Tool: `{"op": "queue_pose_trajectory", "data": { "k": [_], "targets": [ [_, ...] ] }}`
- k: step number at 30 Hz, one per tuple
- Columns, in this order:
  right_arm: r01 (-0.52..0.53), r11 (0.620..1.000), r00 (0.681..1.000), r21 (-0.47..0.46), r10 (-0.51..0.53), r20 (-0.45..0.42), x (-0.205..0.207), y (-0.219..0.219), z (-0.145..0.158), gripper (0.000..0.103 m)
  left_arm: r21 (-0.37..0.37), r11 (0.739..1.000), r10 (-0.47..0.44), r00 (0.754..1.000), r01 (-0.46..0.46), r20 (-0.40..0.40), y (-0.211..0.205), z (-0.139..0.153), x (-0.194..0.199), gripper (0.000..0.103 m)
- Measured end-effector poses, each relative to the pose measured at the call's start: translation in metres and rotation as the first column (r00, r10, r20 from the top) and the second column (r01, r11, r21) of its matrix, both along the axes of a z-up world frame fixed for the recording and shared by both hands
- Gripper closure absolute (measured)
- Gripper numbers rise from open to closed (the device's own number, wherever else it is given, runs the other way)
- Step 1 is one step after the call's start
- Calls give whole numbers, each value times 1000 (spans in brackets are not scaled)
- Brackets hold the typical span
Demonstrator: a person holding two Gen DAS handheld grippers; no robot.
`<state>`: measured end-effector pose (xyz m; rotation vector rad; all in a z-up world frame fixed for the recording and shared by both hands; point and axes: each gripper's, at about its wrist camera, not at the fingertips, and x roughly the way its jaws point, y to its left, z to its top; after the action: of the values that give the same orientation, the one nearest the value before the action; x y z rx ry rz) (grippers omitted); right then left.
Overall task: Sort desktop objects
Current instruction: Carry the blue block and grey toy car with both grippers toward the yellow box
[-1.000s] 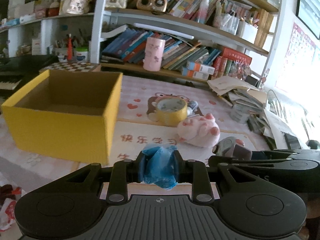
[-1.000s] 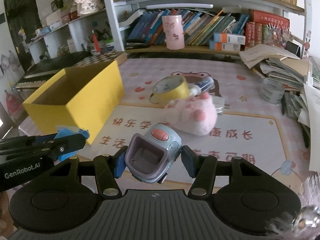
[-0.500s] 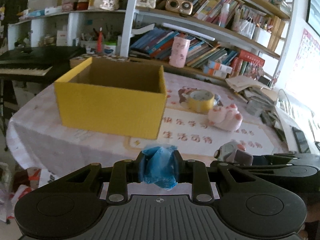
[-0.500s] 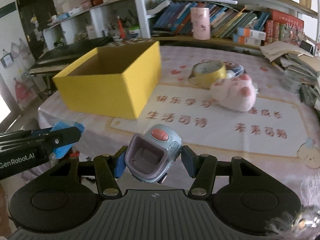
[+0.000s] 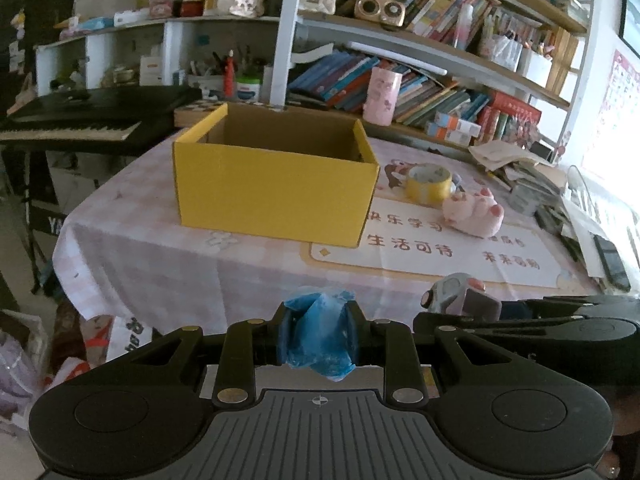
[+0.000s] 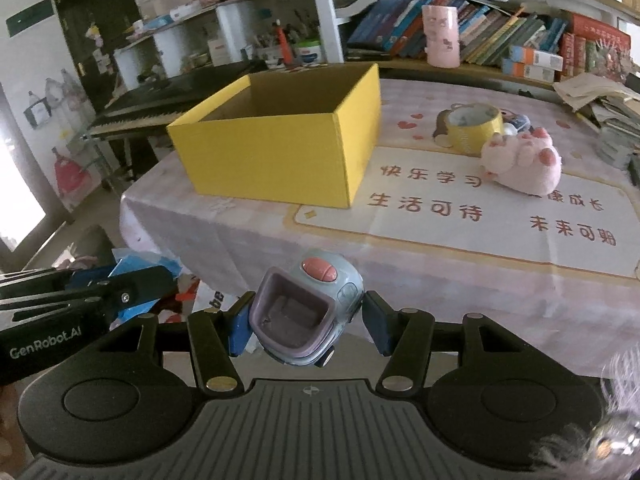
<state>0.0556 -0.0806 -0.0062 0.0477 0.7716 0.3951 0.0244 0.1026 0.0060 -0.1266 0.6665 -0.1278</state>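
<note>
Both claws had drawn back past the counter's near edge (image 5: pixel 224 264), the left claw (image 5: pixel 319 336) clamping a blue wad (image 5: pixel 320 340), the right claw (image 6: pixel 306 322) a toy (image 6: pixel 306 308), leaving the box (image 5: pixel 276 196) unfilled.

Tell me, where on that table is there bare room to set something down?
The printed mat is bare in front of the pink plush paw, right of the yellow box. The tablecloth strip before the box is free too. It is crowded where the tape roll and paw sit together, and by the paper piles at the right edge.
</note>
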Motion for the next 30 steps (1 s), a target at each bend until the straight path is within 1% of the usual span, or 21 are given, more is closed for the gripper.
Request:
{"op": "queue_pose_trajectory", "data": {
  "k": [15,23,30],
  "targets": [
    [-59,998,998,-3,58,-3,-14,15,1,49,-16,999,43,999,-43,-13,14,-2,-19,77],
    [-36,999,999,-3,36,3,-15,17,2,49,-5,1000,1,1000,-1,-6,13,-2,-15,77],
    [-29,1000,1000,-6,29,11,-12,25,3,49,-10,1000,-5,1000,5,3,21,-2,-10,77]
  ]
}}
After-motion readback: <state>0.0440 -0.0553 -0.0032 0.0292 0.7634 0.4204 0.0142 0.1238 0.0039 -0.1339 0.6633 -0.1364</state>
